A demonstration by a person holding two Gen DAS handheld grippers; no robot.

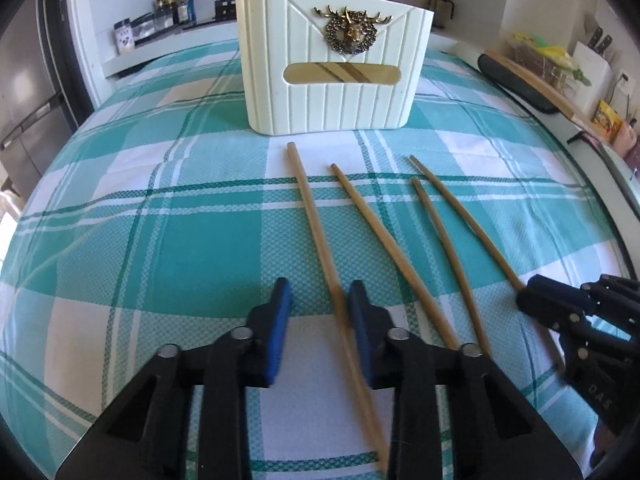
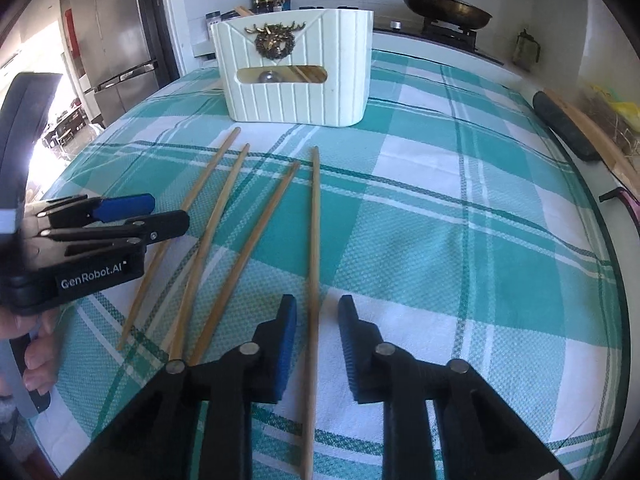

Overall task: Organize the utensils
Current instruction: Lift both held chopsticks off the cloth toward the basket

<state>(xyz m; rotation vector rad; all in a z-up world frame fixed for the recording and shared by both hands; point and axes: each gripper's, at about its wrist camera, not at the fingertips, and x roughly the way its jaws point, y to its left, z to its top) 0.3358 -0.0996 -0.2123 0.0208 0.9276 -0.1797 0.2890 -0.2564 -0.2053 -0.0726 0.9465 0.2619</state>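
Several wooden chopsticks lie side by side on the teal plaid cloth. A cream holder (image 1: 334,66) with a gold deer badge stands behind them, also in the right wrist view (image 2: 296,68), with chopsticks inside. My left gripper (image 1: 320,304) is open, jaws either side of the leftmost chopstick (image 1: 316,232), just above the cloth. My right gripper (image 2: 318,312) is open around the rightmost chopstick (image 2: 315,240). Each gripper shows in the other's view, the right one (image 1: 560,312) and the left one (image 2: 132,216).
The tablecloth (image 1: 160,208) covers a round table. A black-and-wood object (image 2: 568,124) lies at the right edge. Behind are a counter with spice bottles (image 1: 172,4), a wok (image 2: 444,8) on a stove, and a fridge (image 2: 108,40) at the left.
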